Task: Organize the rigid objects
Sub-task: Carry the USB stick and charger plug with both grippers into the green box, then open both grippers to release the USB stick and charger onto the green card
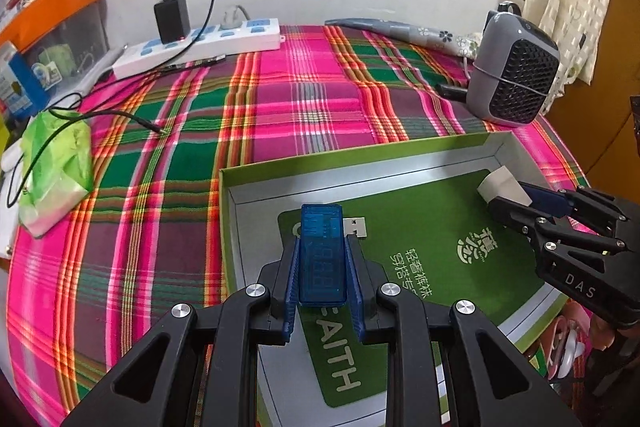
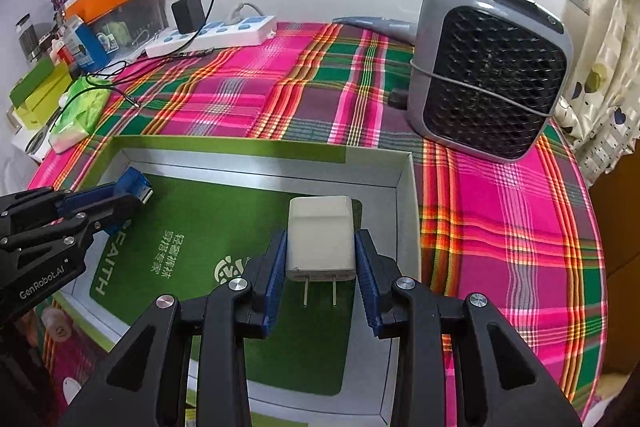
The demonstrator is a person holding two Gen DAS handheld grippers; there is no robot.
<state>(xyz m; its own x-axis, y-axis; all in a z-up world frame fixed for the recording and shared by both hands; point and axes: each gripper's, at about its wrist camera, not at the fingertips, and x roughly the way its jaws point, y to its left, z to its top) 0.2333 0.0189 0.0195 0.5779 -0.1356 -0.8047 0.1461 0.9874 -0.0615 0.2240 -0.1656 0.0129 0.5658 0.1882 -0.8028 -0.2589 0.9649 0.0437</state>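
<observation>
Left gripper (image 1: 323,251) is closed on a blue USB meter (image 1: 322,255) — ribbed blue pads press both long sides, jaws only narrowly apart. The meter stands lengthwise between the fingers, translucent case with digits faintly visible; its metal plug (image 1: 355,226) sticks out sideways near the far end. It is held over the near-left part of the box (image 1: 360,157).

Right gripper (image 2: 321,251) is closed on a white charger (image 2: 321,239), pads against its two flat sides, jaws moderately apart (the charger is wider than the meter). The two prongs (image 2: 320,291) point back toward the camera. The charger hangs over the right half of the box, near its right wall; whether it touches the floor I cannot tell.

The box is a shallow open tray with a green rim and grey inner walls. A green card (image 2: 192,239) with white print lies flat on its floor. The box sits on a plaid cloth (image 1: 280,99) in pink, green and orange.

Elsewhere on the cloth:
- grey fan (image 2: 492,67), upright, just beyond the box's far right corner
- white power strip (image 1: 200,45) at the far edge, black adapter (image 1: 172,19) plugged in — its cable loops up and forward
- green tissue pack (image 1: 56,167) at the left edge, well apart from the box
</observation>
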